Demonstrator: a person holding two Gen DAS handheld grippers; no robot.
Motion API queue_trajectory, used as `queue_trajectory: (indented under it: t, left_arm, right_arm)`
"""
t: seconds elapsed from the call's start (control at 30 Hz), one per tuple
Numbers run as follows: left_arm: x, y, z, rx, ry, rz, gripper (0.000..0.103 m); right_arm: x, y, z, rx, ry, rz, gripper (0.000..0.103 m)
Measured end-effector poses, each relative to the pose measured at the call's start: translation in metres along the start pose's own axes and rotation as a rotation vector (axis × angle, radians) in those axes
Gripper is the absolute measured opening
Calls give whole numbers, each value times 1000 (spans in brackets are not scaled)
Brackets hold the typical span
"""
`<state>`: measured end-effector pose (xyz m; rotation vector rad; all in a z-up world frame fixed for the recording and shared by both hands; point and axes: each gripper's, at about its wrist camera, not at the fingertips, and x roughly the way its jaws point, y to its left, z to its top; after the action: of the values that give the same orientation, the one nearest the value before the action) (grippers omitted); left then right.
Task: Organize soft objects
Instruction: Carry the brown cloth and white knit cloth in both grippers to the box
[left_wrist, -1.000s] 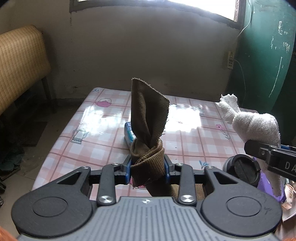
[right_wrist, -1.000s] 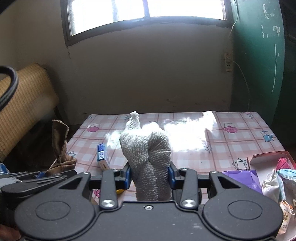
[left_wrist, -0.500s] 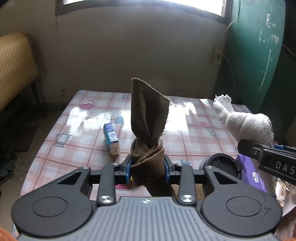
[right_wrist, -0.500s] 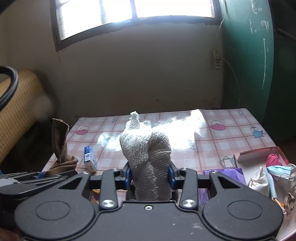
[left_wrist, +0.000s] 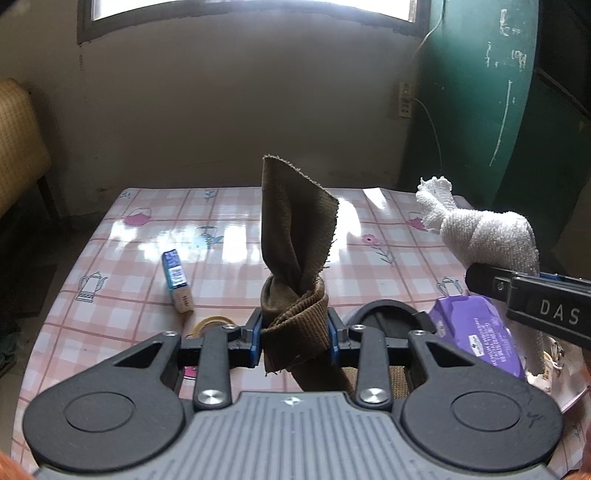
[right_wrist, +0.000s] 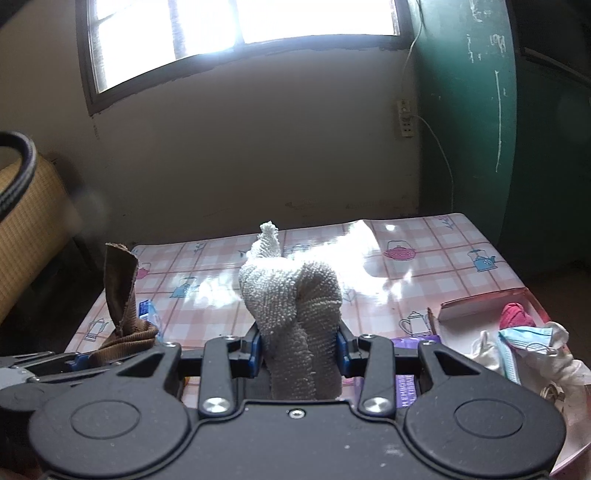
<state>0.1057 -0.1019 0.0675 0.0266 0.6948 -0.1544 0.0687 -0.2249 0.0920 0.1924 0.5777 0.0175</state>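
Lettering "DAS" is legible on the right gripper (left_wrist: 524, 291) at 3 o'clock in the left wrist view; print on the purple packet (left_wrist: 476, 332) and blue box (left_wrist: 177, 280) is unreadable. Cloths: two. Left gripper (left_wrist: 294, 332) is clamped on one brown cloth (left_wrist: 295, 258); the right clamps one white towel (right_wrist: 295, 306), both above the table (left_wrist: 369, 266).

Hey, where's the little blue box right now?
The blue box lies on the checked tablecloth, left of the brown cloth in the left wrist view.
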Motion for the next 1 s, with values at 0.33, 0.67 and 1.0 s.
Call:
queue_trajectory:
  t: [0.33, 0.67, 1.0]
  left_arm:
    - [7, -20, 2, 27, 2, -36, 34]
    - [12, -45, 5, 59, 5, -68, 34]
    - [15, -70, 9, 90, 4, -95, 34]
  right_arm:
    - [-6, -23, 0, 30, -10, -31, 46]
    - [-13, -46, 1, 59, -13, -59, 46]
    - [-18, -68, 3, 84, -19, -88, 46]
